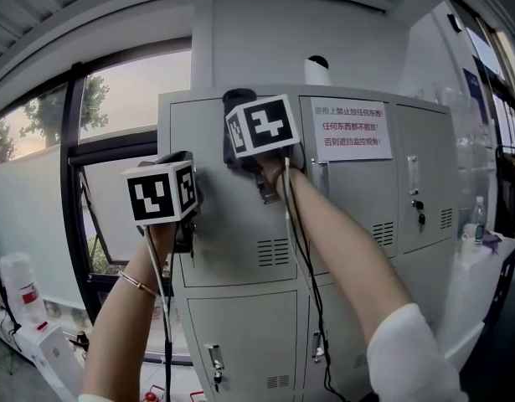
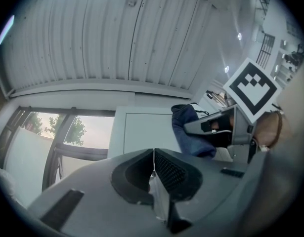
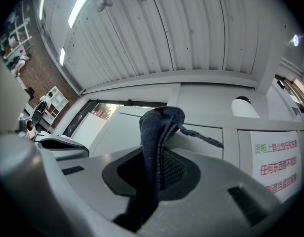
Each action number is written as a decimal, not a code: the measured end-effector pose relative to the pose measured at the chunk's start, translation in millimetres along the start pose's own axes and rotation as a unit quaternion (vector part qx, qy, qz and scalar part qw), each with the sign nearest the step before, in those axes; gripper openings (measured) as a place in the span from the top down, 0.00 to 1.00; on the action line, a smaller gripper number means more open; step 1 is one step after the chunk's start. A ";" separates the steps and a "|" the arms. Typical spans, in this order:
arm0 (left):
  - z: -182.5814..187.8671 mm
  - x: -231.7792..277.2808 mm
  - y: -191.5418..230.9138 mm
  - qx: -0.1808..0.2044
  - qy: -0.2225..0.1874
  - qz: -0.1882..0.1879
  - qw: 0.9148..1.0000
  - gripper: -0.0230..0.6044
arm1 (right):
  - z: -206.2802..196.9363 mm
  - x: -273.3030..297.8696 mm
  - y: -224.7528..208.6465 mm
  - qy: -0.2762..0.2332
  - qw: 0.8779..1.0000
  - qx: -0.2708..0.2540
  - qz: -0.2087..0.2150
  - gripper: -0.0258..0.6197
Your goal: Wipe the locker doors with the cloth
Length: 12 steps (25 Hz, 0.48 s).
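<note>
A bank of grey lockers (image 1: 240,249) stands straight ahead. My right gripper (image 1: 239,111) is raised to the top of the upper left door (image 1: 228,224) and is shut on a dark blue cloth (image 1: 238,97), which bunches against the metal near the door's top edge. In the right gripper view the cloth (image 3: 159,132) runs up between the jaws of that gripper (image 3: 156,169). My left gripper (image 1: 187,193) is lower and to the left, by the same door's left edge, shut with nothing in it (image 2: 153,162). From there I see the cloth (image 2: 191,132) and the right gripper (image 2: 226,127).
A white notice with red print (image 1: 351,130) is stuck on the upper middle door. A white rounded object (image 1: 317,67) sits on top of the lockers. A large window (image 1: 115,99) is at the left. At the right a bottle (image 1: 479,212) stands on a white counter. Cables (image 1: 303,258) hang from the grippers.
</note>
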State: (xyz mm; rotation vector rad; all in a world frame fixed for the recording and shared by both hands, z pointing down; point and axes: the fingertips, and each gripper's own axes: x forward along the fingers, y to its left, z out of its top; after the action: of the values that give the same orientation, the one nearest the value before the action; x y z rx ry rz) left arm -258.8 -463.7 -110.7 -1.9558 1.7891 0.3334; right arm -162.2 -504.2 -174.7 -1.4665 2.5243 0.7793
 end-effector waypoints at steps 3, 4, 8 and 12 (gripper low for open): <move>2.1 7.3 -21.5 0.002 0.000 -0.006 1.000 0.95 | -5.4 -10.1 -23.3 0.003 1.000 -0.003 -0.010 0.89; 3.2 9.3 -28.0 0.003 0.000 -0.007 1.000 0.95 | -7.0 -13.5 -30.6 0.005 1.000 -0.004 -0.013 0.89; 6.8 16.2 -51.8 -0.001 -0.002 -0.012 1.000 0.95 | -12.4 -26.1 -59.3 0.009 1.000 -0.007 -0.023 0.89; 6.2 23.7 -77.4 -0.005 0.001 -0.019 1.000 0.95 | -19.0 -39.0 -91.8 0.013 0.999 -0.005 -0.035 0.89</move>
State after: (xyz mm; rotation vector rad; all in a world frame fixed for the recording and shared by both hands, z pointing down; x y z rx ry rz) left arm -178.9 -478.0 -114.0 -1.9950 1.7524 0.3295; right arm -62.0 -519.7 -178.8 -1.5686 2.4764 0.7667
